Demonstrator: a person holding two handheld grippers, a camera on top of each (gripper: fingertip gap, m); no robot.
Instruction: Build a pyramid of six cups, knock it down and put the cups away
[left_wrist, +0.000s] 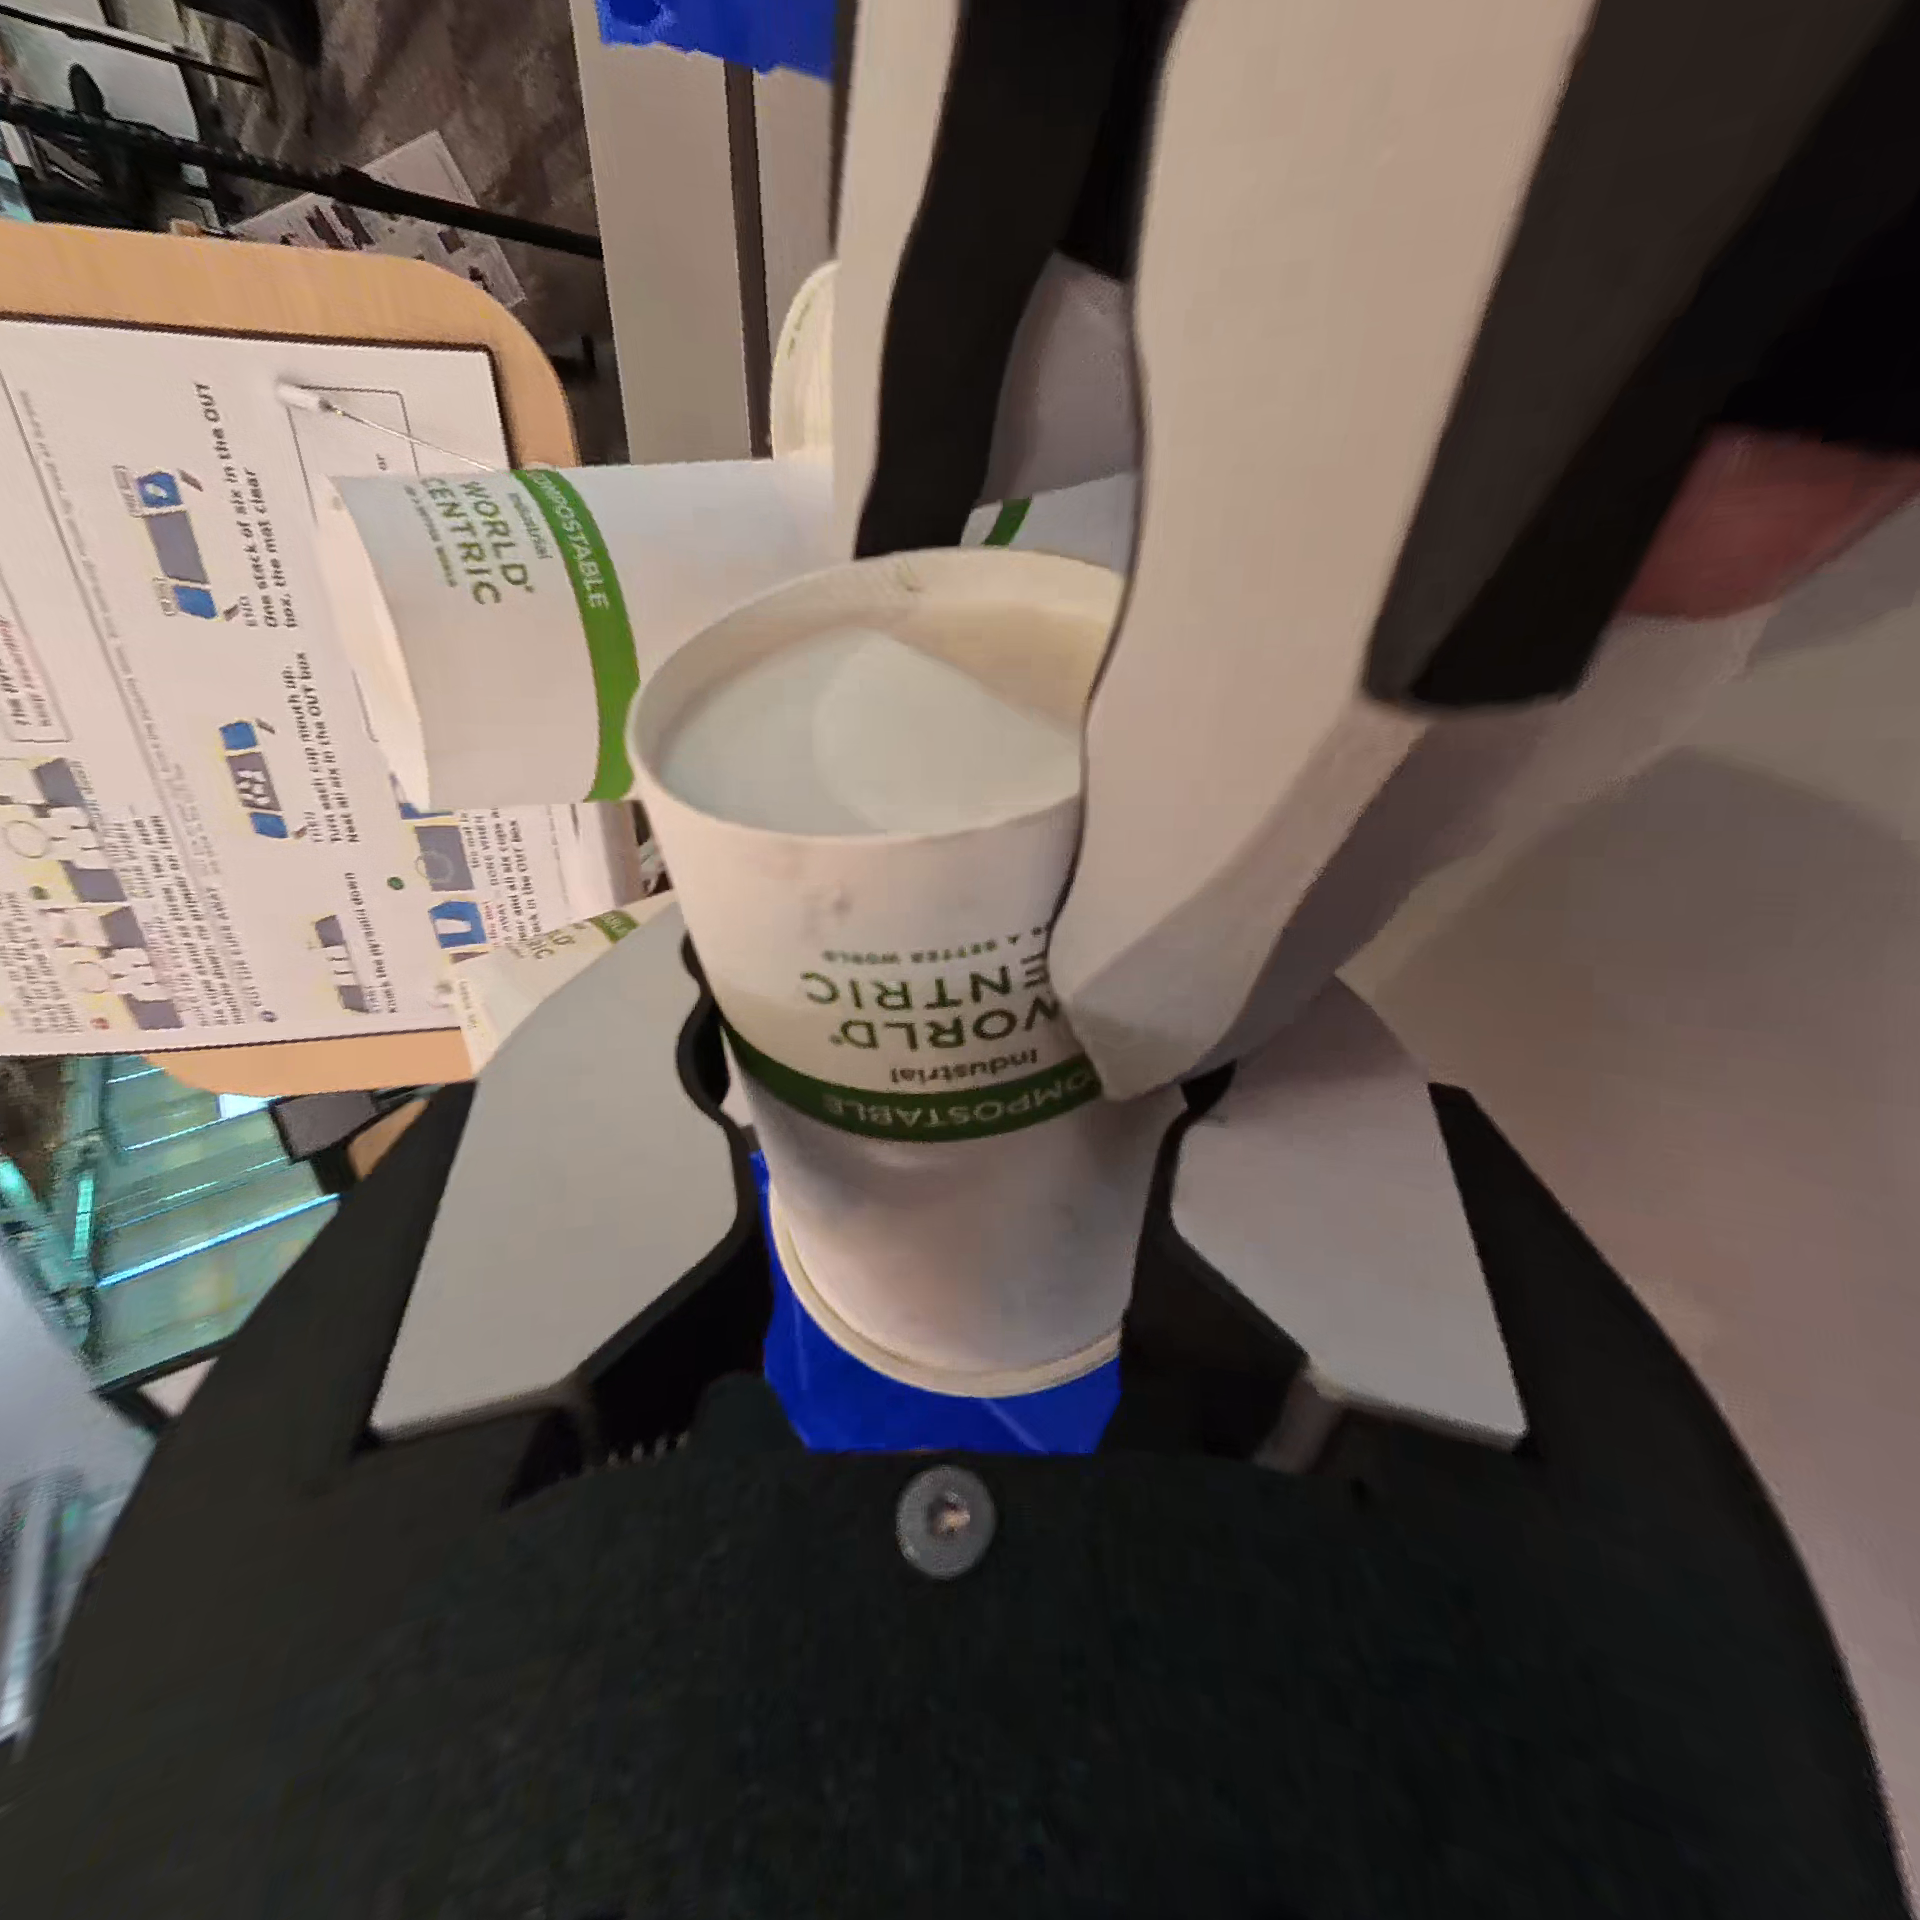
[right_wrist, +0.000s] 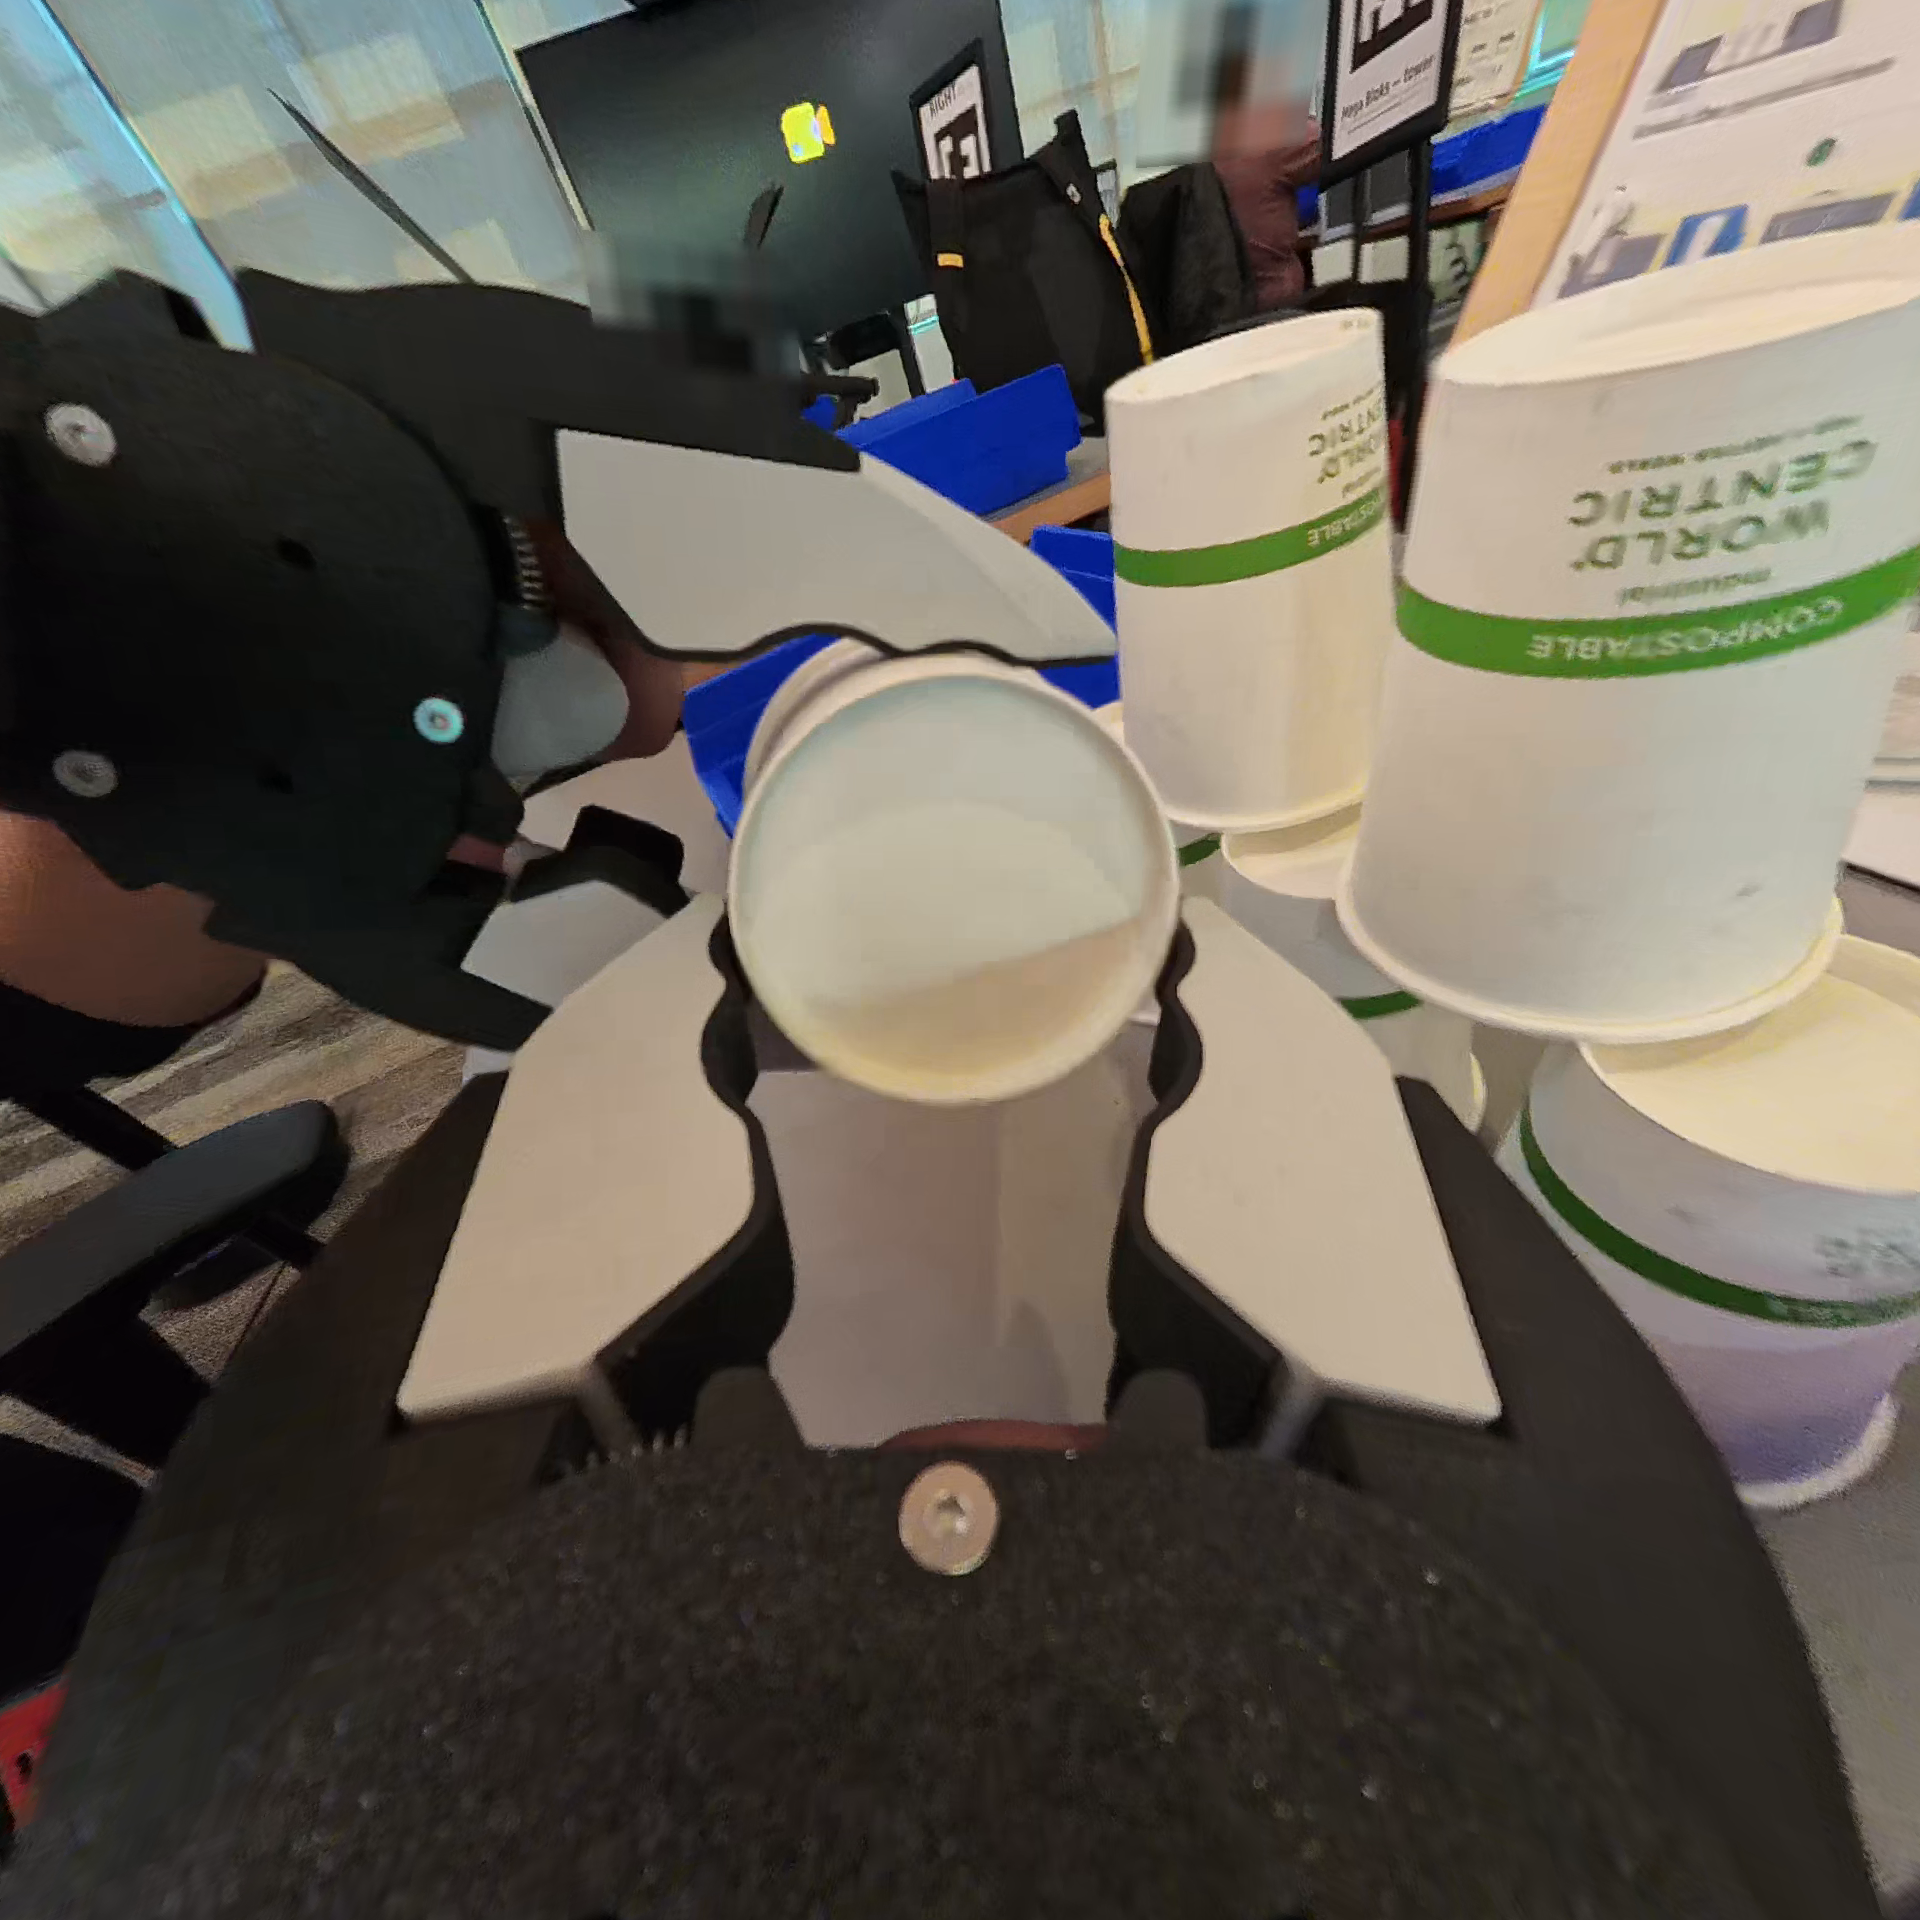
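Now the left tongs (left_wrist: 935, 1039) clamp the last cup (left_wrist: 883, 935), handing it to the right tongs (right_wrist: 951, 966), which close around its base; it next goes atop the pyramid (right_wrist: 1621, 675).

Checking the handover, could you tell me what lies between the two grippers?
A white paper cup on its side: the left gripper grips its mouth end, its base sits between the right gripper's fingers, per right wrist view.

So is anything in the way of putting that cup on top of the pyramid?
Nothing I can see. The held cup is just left of the two upper cups, and their flat tops look bare.
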